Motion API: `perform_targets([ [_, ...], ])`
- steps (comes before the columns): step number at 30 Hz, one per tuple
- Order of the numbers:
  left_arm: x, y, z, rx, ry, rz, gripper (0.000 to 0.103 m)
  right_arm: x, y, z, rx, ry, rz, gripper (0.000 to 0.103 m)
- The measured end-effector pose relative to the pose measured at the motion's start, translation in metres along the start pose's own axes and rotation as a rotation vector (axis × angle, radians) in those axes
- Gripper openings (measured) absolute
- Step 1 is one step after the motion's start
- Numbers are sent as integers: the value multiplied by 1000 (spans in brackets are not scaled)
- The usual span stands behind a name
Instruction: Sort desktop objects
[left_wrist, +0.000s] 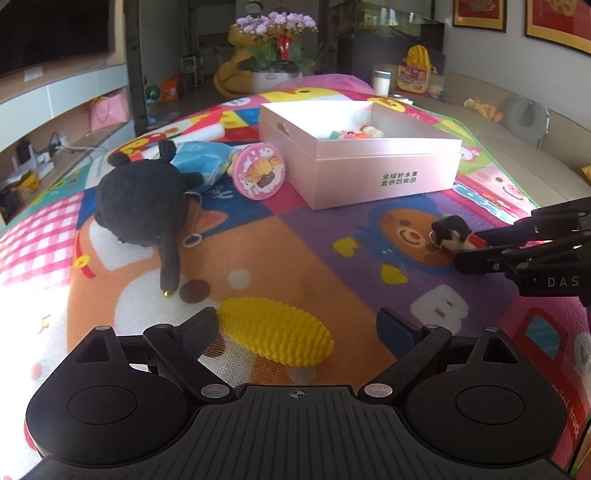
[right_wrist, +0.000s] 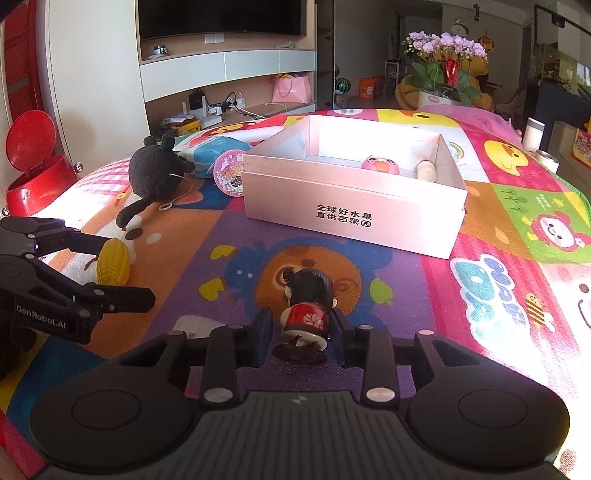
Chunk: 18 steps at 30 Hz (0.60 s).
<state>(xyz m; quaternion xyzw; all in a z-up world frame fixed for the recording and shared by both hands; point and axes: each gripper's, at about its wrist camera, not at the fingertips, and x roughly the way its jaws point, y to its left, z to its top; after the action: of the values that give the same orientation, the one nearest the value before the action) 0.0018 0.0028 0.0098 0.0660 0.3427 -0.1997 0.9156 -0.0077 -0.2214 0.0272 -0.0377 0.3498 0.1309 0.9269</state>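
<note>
Nearest my left gripper (left_wrist: 295, 328) is the yellow ridged plastic corn cob (left_wrist: 275, 334), lying on its side between the widely spread jaws, its left end just beside the left pad and the right pad well clear; nothing is gripped yet. I judge it light, hollow and stiff, and the bumpy kernels should give the pads bite. I would take it across the thick middle, since its tapered ends could squirt out.

My right gripper (right_wrist: 301, 330) has its jaws drawn in on the small dark-haired figurine in a red dress (right_wrist: 308, 310), pads against the body just above its round base. It looks hard and glossy, so probably slippery and perhaps chippable; I would hold low on the torso, not on the big head.

Taking the pink rectangular cardboard box (left_wrist: 384, 173) as my landmark: the figurine sits on the cartoon play mat (left_wrist: 303, 243) in front of the box, the corn further front and left. A round pink tin (left_wrist: 258, 171) leans just left of the box, with a black plush toy (left_wrist: 142, 206) further left. Inside the box lie a pink round toy (right_wrist: 380, 165) and a pale wooden piece (right_wrist: 426, 170).
</note>
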Motion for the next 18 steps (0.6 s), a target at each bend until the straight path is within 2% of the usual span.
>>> perform_targets([
  [5,-4,4,-2,19,21,1,96,1,4,-3,-11,-2,-5,45],
  [7,-7,5,-3,5,31,-23,96,1,3,-4,-9,-1,-12,53],
  [12,-11,-6,-6,-14,42,-71,96,5,-1,-8,19,-5,-21,59],
  [15,-14,-16,-8,-15,42,-115,96,7,-1,-9,29,-5,-34,73],
  [18,-16,-24,-10,4,42,-131,96,7,-3,-10,38,-7,-35,76],
])
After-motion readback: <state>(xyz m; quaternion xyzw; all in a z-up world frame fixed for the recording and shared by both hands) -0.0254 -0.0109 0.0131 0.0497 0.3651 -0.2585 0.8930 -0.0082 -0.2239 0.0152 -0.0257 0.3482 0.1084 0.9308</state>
